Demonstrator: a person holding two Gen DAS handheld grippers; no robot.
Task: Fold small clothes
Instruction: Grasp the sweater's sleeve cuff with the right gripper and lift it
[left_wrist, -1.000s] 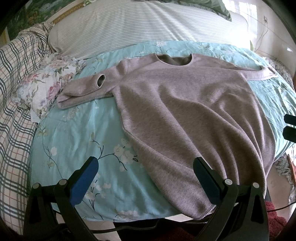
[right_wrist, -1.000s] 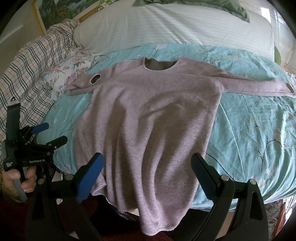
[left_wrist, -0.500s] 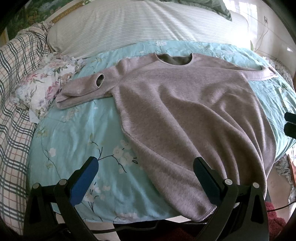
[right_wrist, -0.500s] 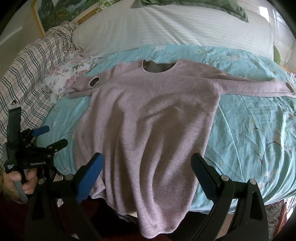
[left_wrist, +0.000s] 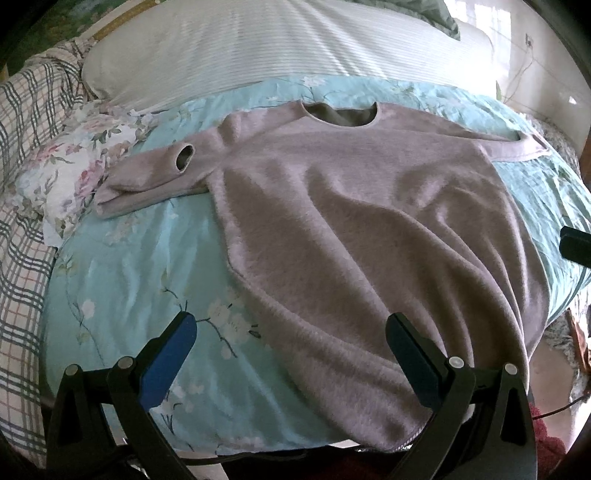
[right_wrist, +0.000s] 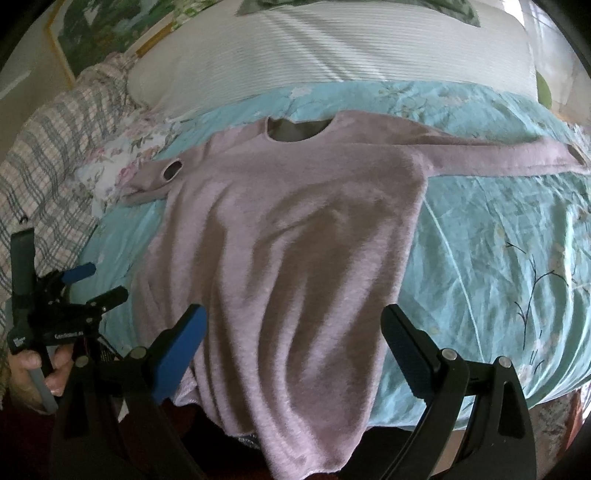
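A mauve long-sleeved sweater (left_wrist: 351, 229) lies face up on the turquoise floral bedspread (left_wrist: 122, 280), neckline toward the pillows, hem hanging over the near bed edge. Its left sleeve (left_wrist: 147, 177) is bunched and folded; its right sleeve (right_wrist: 517, 158) stretches straight out. My left gripper (left_wrist: 291, 328) is open and empty above the hem's left part. My right gripper (right_wrist: 293, 321) is open and empty above the sweater's (right_wrist: 295, 258) lower body. The left gripper also shows in the right wrist view (right_wrist: 96, 284), held in a hand.
A white striped pillow (left_wrist: 277, 48) lies across the head of the bed. A plaid blanket (left_wrist: 26, 229) and a floral cloth (left_wrist: 81, 166) lie at the left. A green pillow corner (right_wrist: 369, 7) is at the back. The right gripper's edge (left_wrist: 576, 243) shows at far right.
Both grippers have moved slightly forward toward the sweater. The sweater lies as it did. Both jaws stay open.
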